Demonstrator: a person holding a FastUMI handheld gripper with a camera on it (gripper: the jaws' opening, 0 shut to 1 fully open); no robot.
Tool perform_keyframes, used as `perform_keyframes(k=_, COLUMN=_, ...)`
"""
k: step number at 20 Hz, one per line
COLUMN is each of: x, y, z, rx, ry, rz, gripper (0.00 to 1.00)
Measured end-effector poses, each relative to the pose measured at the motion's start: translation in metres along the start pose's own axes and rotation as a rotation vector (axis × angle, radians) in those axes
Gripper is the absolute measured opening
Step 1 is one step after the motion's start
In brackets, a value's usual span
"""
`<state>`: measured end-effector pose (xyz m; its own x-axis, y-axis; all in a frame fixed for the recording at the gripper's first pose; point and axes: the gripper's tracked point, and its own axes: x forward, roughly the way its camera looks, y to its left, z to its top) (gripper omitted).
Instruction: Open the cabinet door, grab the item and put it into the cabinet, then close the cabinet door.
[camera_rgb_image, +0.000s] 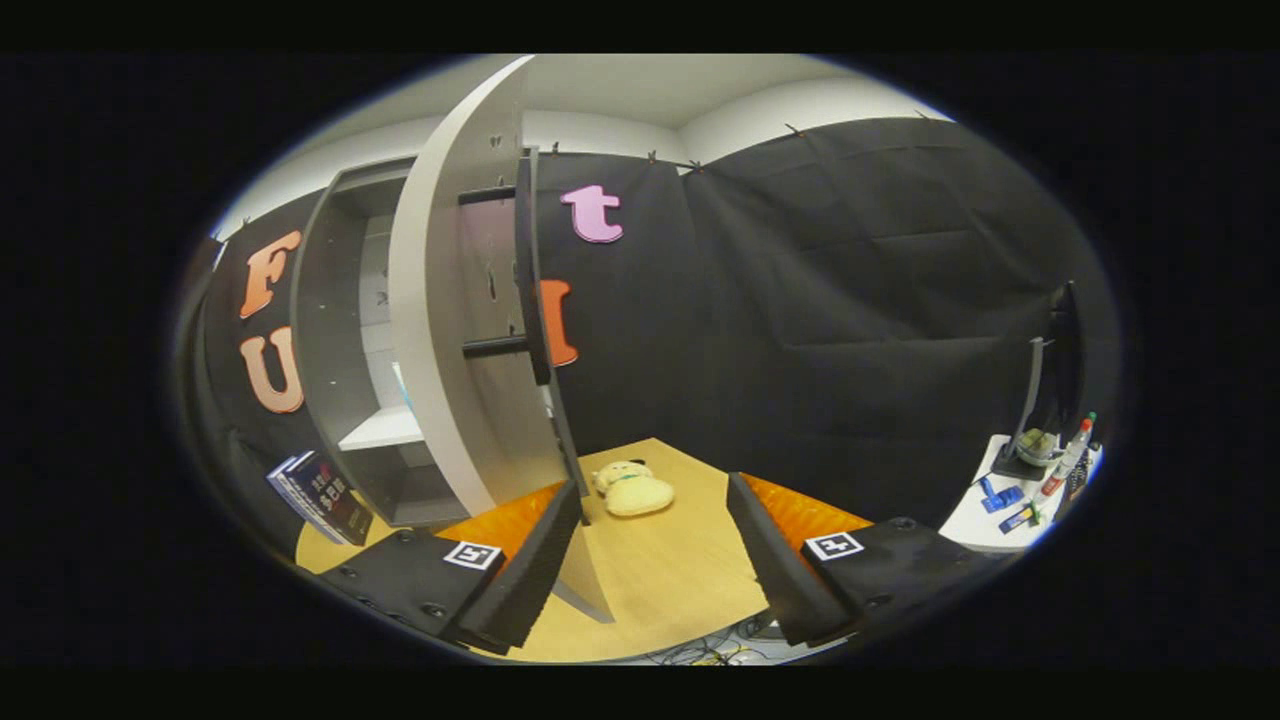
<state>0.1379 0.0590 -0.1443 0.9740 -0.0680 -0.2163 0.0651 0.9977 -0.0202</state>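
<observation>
The cabinet door (450, 300) stands swung wide open, its edge turned toward the camera and its lower corner just beside the left finger, so the first step of the task looks done. Behind the door the cabinet (345, 350) shows a pale shelf (385, 430) with room on it. The item to be stored, a small cream plush toy (632, 489), lies on the wooden worktop (680, 570) just to the right of the door's lower edge, ahead of the fingers and a little left of the middle of the gap between them. It has not been picked up, so grabbing it, placing it in the cabinet and closing the door all appear to remain. The hand-held gripper (655, 560) is held low over the near part of the worktop, pointing roughly level toward the toy and the back wall, with its fingers spread wide apart and nothing between them. Some books (322, 497) lean beside the cabinet's left foot, and a white side table (985, 525) with a monitor and small clutter stands well off to the right.
</observation>
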Motion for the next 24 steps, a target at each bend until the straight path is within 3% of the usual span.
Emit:
perform_keyframes(k=10, x=0.001, y=0.134, z=-0.022, rx=-0.019, ry=0.034, rz=0.190, gripper=0.95)
perform_keyframes(k=16, x=0.028, y=0.231, z=-0.037, rx=-0.056, ry=0.060, rz=0.304, gripper=0.97)
perform_keyframes(k=20, x=0.069, y=0.275, z=-0.047, rx=-0.088, ry=0.088, rz=0.315, gripper=0.98)
perform_keyframes(k=24, x=0.102, y=0.294, z=-0.044, rx=-0.079, ry=0.093, rz=0.276, gripper=0.98)
